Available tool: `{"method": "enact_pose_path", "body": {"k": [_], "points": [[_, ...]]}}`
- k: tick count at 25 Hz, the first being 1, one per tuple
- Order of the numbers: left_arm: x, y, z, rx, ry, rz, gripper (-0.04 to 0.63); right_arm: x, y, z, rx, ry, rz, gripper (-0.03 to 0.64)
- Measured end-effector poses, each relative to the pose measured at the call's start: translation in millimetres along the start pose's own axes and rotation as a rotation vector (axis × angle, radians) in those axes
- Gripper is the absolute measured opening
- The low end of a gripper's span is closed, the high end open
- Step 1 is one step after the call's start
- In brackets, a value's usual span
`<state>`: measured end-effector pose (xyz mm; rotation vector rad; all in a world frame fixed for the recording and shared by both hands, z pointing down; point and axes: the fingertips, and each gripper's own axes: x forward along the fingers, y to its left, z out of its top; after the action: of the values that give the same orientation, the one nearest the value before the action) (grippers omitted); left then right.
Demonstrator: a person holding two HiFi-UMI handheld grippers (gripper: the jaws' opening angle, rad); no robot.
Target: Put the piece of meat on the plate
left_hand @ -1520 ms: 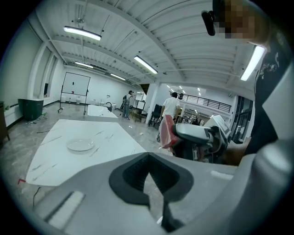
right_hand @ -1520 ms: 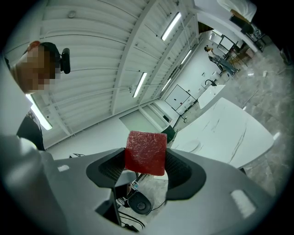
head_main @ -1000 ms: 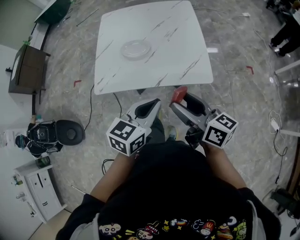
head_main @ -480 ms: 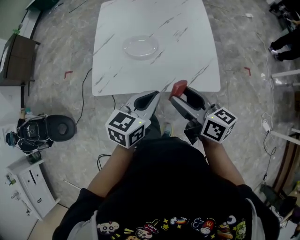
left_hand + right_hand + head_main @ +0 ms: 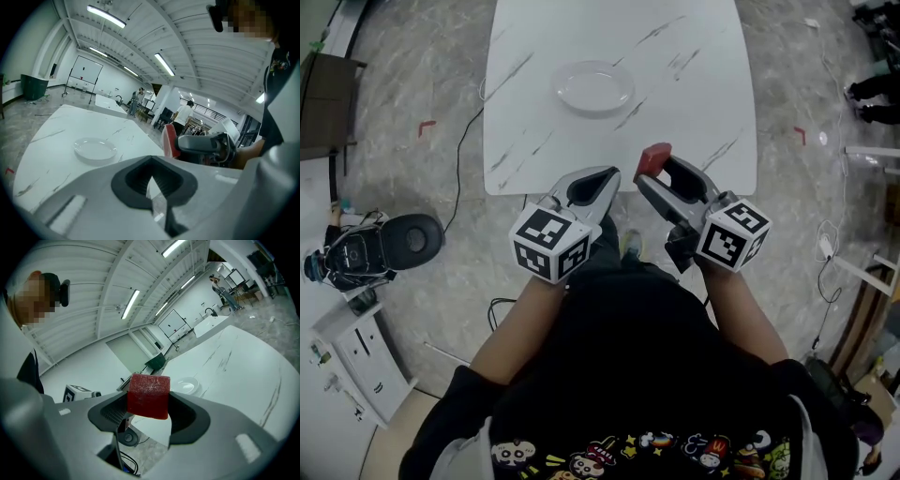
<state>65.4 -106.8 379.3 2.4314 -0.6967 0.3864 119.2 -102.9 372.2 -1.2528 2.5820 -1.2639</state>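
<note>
A clear round plate (image 5: 594, 88) (image 5: 95, 148) (image 5: 185, 385) sits on the white marble table (image 5: 694, 103), toward its middle left. My right gripper (image 5: 656, 167) (image 5: 149, 404) is shut on a red cube of meat (image 5: 654, 159) (image 5: 149, 396) (image 5: 169, 140). It holds the meat in the air at the table's near edge, well short of the plate. My left gripper (image 5: 605, 180) (image 5: 151, 159) hangs beside it on the left, its jaw tips together with nothing held.
A black round device (image 5: 411, 236) and a cable lie on the stone floor to the left. A white cabinet (image 5: 347, 366) stands at lower left, a dark cabinet (image 5: 323, 103) at upper left. A person's legs (image 5: 877, 89) show at far right.
Both grippers have come forward to the table's near edge, and the table and plate now sit closer. The meat stays gripped in the right gripper.
</note>
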Motion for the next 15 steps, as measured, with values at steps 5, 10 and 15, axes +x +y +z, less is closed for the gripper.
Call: {"method": "enact_pose_path", "body": {"k": [5, 10, 15], "points": [[0.7, 31.7, -4.0, -0.024, 0.025, 0.024, 0.000, 32.9, -27.2, 3.2, -0.055, 0.051, -0.047, 0.293], [4.5, 62.2, -13.4, -0.052, 0.051, 0.040, 0.000, 71.8, -56.4, 3.3, -0.095, 0.116, -0.071, 0.293], [6.4, 81.4, -20.3, -0.082, 0.060, 0.036, 0.000, 116.8, -81.0, -4.7, -0.187, 0.205, -0.095, 0.293]]}}
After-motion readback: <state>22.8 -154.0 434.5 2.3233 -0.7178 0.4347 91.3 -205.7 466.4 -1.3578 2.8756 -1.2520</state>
